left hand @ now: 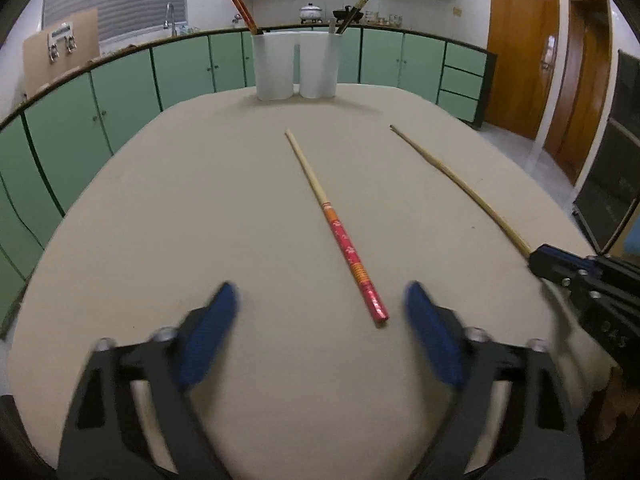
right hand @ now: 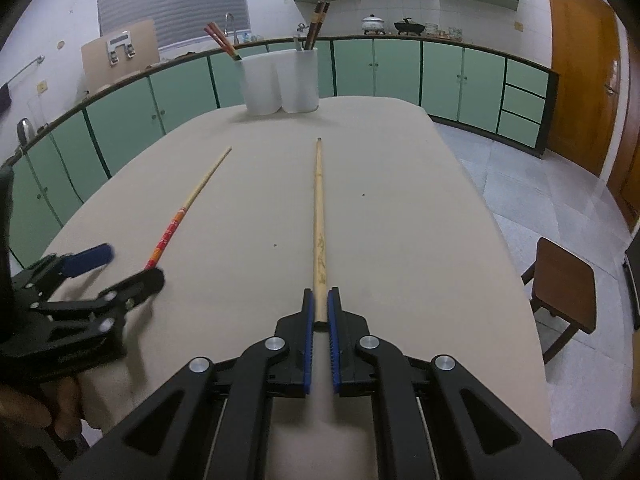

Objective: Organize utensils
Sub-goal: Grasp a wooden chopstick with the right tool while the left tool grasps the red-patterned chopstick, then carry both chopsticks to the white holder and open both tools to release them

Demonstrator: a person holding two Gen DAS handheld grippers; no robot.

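Left wrist view: the left gripper (left hand: 320, 308) stands wide apart with both blue pads (left hand: 212, 328) blurred. The red-handled chopstick (left hand: 340, 232) lies flat on the beige table (left hand: 160, 208); its red end sits between the pads, nearer the 3 o'clock pad, touching neither. At 12 o'clock, 2 white holders (left hand: 296, 66) stand side by side at the table's far edge with chopsticks upright in them. At 3 o'clock the right gripper (left hand: 536, 258) clamps the near end of a plain bamboo chopstick (left hand: 452, 182).

Right wrist view: the right gripper (right hand: 319, 300) is nearly closed, pads pressing the plain bamboo chopstick (right hand: 319, 208), which runs toward 12 o'clock. At 9 o'clock the left gripper (right hand: 128, 264) straddles the red-handled chopstick (right hand: 176, 228). The white holders (right hand: 280, 80) stand at 12 o'clock. A wooden stool (right hand: 564, 284) stands at 3 o'clock.
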